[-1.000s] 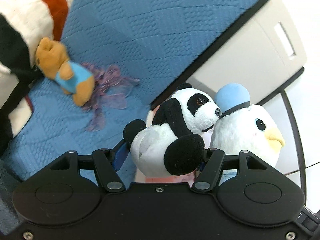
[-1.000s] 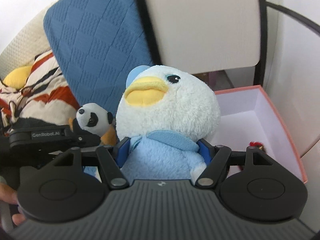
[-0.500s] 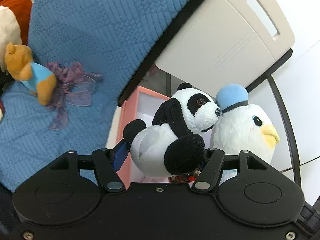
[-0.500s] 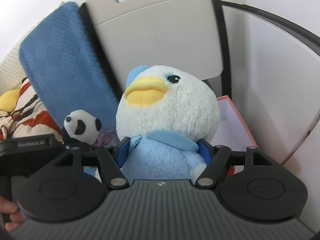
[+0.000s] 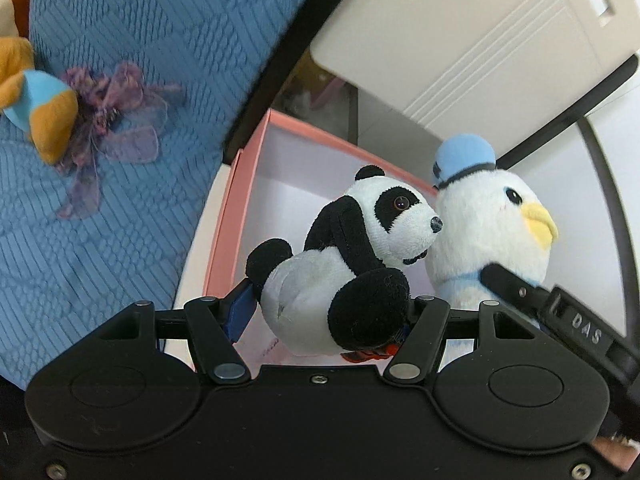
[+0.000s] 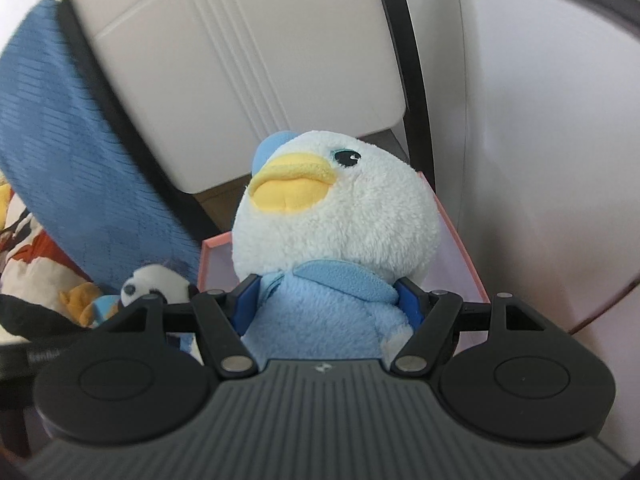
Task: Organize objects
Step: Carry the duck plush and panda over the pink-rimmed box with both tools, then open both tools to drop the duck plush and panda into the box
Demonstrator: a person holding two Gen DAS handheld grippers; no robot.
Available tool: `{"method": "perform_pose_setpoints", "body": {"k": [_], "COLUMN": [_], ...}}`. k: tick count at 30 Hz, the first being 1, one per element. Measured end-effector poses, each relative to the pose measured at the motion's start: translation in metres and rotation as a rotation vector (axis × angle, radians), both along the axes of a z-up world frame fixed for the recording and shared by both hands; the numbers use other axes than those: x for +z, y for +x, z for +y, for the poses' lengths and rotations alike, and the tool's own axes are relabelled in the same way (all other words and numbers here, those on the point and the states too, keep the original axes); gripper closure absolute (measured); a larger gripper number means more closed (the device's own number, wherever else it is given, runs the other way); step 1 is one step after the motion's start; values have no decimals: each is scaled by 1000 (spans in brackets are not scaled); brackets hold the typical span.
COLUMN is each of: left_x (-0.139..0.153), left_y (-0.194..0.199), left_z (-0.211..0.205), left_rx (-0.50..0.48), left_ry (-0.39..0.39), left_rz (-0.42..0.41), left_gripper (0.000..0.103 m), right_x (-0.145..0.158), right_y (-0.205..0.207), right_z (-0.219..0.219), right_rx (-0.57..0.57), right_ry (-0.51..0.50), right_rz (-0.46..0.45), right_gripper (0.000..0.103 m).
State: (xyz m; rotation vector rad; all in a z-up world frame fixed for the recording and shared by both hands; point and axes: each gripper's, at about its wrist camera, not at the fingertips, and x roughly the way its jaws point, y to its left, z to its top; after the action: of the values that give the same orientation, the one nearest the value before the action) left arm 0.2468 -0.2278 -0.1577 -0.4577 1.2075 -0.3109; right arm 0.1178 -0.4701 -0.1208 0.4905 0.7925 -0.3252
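My left gripper (image 5: 326,312) is shut on a black and white panda plush (image 5: 352,256) and holds it above a pink box (image 5: 240,184) with a white inside. My right gripper (image 6: 328,304) is shut on a white duck plush (image 6: 336,216) with a blue body and blue hat, held over the same pink box (image 6: 464,256). The duck (image 5: 492,220) hangs just right of the panda in the left wrist view. The panda's head (image 6: 154,286) shows at lower left in the right wrist view. A small red thing (image 5: 366,356) lies in the box under the panda.
A blue quilted cushion (image 5: 132,40) lies left of the box, with a small orange bear in a blue shirt (image 5: 36,104) and a purple ribbon bow (image 5: 108,120) on it. A beige panel (image 6: 240,64) stands behind the box. A striped plush (image 6: 28,256) lies at far left.
Both grippers have carried their plush toys to the right, away from the blue cushion, and now hang over the pink box. The box shows more fully in both views.
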Motion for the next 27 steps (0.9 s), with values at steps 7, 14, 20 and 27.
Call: {"method": "perform_pose_setpoints", "body": {"k": [7, 14, 20, 27], "left_x": [-35, -49, -43, -16], "left_y": [12, 15, 12, -4], "left_z": [-19, -30, -30, -21], "left_rx": [-1, -13, -16, -24], "left_ry": [29, 55, 80, 86], "left_rz": [58, 81, 56, -14], "left_gripper": [40, 40, 24, 17], "right_x": [-33, -56, -53, -25], "right_y": [20, 26, 22, 10], "right_z": [-19, -24, -30, -22], "right_rx": [15, 18, 37, 50], "right_ry": [64, 87, 117, 69], "right_rz": [47, 79, 46, 0], "right_gripper": [31, 31, 32, 22]}}
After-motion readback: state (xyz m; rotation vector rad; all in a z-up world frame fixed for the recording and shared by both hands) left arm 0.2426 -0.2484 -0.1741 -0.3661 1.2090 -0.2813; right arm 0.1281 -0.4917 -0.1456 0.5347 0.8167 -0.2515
